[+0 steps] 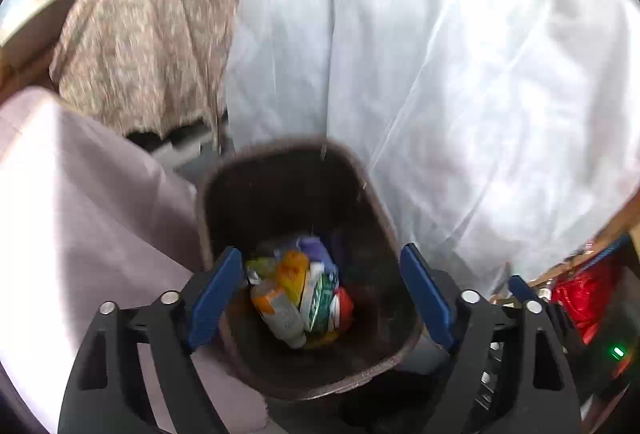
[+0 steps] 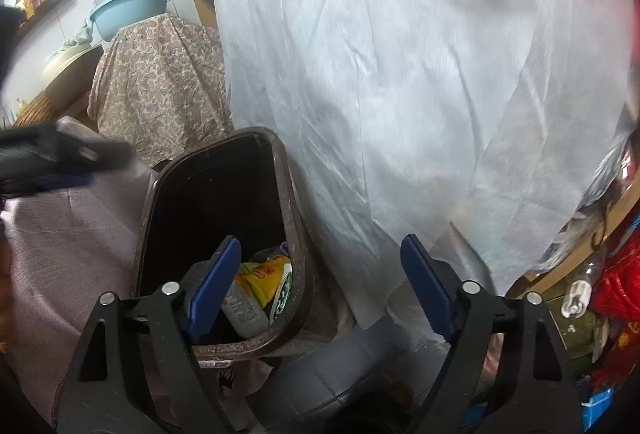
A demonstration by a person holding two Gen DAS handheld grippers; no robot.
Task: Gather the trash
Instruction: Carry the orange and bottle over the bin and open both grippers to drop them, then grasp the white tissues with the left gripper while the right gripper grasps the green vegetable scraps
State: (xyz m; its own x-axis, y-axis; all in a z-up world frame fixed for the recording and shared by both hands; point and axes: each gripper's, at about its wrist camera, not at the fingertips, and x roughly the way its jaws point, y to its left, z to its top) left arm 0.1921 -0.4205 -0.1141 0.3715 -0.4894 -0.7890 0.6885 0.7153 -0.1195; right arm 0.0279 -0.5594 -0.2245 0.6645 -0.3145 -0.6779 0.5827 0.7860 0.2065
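A dark brown bin point(image 1: 360, 178) stands on the floor, seen from above in the left wrist view. At its bottom lies a heap of trash point(image 1: 300, 294): a plastic bottle, wrappers and a carton. My left gripper point(image 1: 322, 294) hovers over the bin's mouth, open, its blue pads wide apart and nothing between them. In the right wrist view the same bin point(image 2: 288, 194) sits left of centre with the trash point(image 2: 260, 286) showing inside. My right gripper point(image 2: 320, 290) is open and empty, above the bin's near right rim. The left gripper point(image 2: 60, 158) appears blurred at that view's left edge.
A white cloth point(image 1: 440, 54) hangs right behind the bin. A pink fabric point(image 1: 80, 194) lies left of it. A floral cover point(image 1: 148, 46) drapes furniture at the back, with a blue basin point(image 2: 128, 10) on top. Red bags and clutter point(image 2: 612, 298) crowd the right side.
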